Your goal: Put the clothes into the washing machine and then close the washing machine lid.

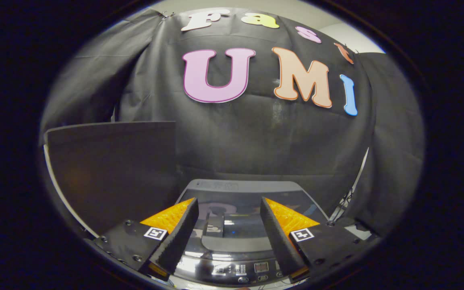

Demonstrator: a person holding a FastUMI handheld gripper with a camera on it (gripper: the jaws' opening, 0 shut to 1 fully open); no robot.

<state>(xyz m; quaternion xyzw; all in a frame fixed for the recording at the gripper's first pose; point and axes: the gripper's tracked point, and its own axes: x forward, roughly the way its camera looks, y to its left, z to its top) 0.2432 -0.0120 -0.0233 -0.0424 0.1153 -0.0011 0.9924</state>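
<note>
Below, washing machine (pixel 232 241) seen lid shut, control panel nearest fingers, long axis running straight ahead toward booth wall (pixel 256 141). Gripper (pixel 228 221) held above lid, jaws spread wide, nothing gripped. Dark panel (pixel 111 169) stood beside machine.
</note>
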